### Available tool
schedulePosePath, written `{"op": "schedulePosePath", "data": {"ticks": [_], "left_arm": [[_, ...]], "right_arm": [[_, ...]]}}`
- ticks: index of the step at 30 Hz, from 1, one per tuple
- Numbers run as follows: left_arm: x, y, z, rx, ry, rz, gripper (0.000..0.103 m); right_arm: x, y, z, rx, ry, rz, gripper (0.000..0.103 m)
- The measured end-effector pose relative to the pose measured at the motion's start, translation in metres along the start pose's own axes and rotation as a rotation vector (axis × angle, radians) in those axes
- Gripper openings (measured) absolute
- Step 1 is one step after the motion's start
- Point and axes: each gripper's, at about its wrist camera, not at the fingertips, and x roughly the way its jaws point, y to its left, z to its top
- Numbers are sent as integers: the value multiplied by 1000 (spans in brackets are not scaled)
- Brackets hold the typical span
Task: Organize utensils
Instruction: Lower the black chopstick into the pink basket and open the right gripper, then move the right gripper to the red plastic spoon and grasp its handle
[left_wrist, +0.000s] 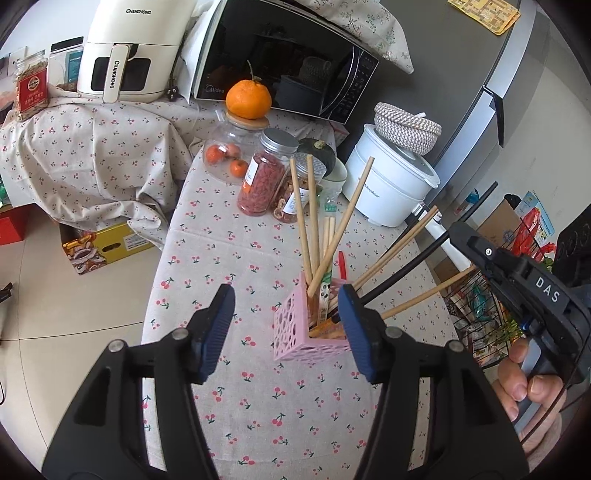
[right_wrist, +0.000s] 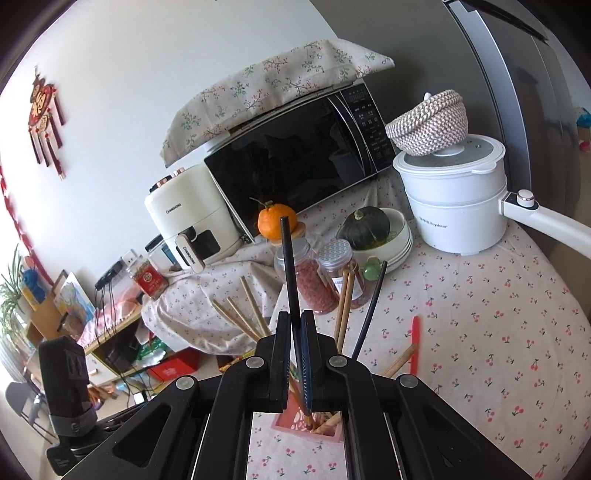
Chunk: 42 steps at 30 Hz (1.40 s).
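Note:
A pink perforated utensil holder stands on the cherry-print tablecloth and holds several wooden chopsticks. My left gripper is open, its right pad next to the holder's right side. My right gripper is shut on a black chopstick that points up, its lower end over the holder below. A second black chopstick leans out of the holder. A red utensil lies on the cloth to the right. The right gripper's body shows in the left wrist view.
Behind the holder stand jars of dried food, a glass jar with an orange on top, a microwave, an air fryer, a white electric pot with a woven bowl, and a green squash. A wire basket is off the table's right.

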Motion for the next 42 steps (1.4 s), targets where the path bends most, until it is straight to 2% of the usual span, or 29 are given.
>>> {"op": "schedulePosePath", "data": {"ticks": [3,5,7,9,11,13,16,22,30,36,42], "left_arm": [[1,-1,-1,5,12,-4,60],[0,-1,-3,10,16,-6,63],[0,-4,-4,18,22,-2,66],[-1,-6,-5,25,27,3,73],[-1,-8,-7,30,29,10,76],[-2,-10,-8,36,32,15,79],[-3,-14,-11,49,38,28,82],[0,-25,-22,90,61,46,87],[7,-30,-39,117,112,63,91],[14,-22,-45,93,140,88,94],[17,-15,-42,109,110,138,102]], "right_arm": [[13,-3,-5,5,35,-25,11],[12,-5,-5,5,33,-31,18],[4,-3,-1,-5,12,-35,46],[-9,-1,4,-24,-27,-31,62],[-23,3,10,-51,-54,-26,66],[-38,4,13,-69,-75,-37,78],[-58,-1,15,-78,-99,-52,89],[-88,-23,9,-107,-102,-126,101],[-98,-69,-10,-101,-60,-232,103],[-69,-98,-33,-122,21,-316,103],[-11,-110,-52,-189,103,-317,103]]}}
